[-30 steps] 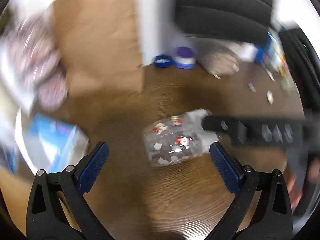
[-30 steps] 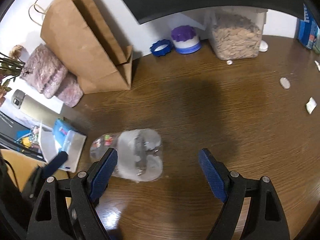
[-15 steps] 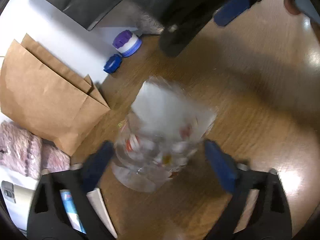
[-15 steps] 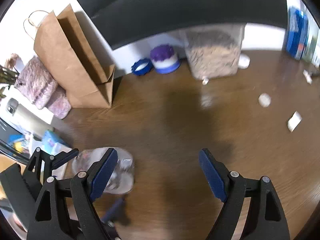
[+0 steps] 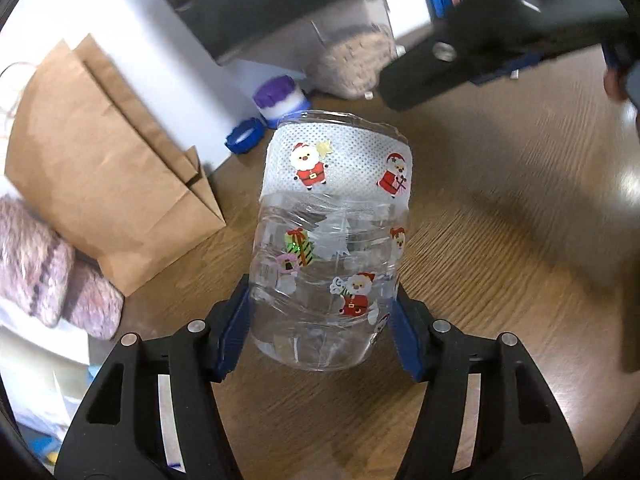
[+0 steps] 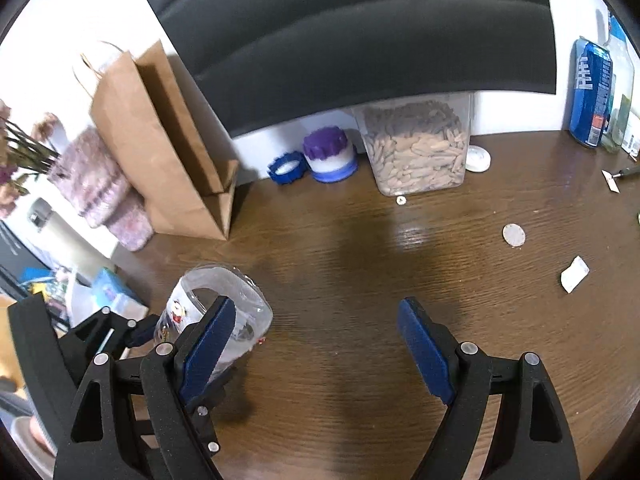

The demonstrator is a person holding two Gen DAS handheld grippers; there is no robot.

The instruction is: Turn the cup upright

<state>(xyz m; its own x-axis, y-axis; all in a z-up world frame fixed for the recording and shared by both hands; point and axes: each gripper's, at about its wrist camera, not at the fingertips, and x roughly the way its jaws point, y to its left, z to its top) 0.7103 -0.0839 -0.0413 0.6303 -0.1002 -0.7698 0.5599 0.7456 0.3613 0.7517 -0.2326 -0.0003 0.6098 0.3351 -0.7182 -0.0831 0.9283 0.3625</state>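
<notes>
A brown paper bag [image 6: 168, 152], purple-lidded jar [image 6: 330, 154] and, seemingly, nuts tub [image 6: 416, 148] line the wall.

L tool [image 5: 322, 320] clamped, R tool [image 6: 316, 354] agape

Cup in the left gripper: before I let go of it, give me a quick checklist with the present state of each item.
1. Grip: the left gripper has both blue pads against the lower sides of the cup. Ok.
2. Cup upright: open rim on top in the right wrist view, sides near vertical. Ok.
3. Base flat on the table: contact is hidden behind the fingers. Cannot tell.
4. Right gripper out of the way: open, holding nothing, cup beside its left finger. Ok.
5. Room around the cup: paper bag and blue ring stand apart from it. Ok.
</notes>
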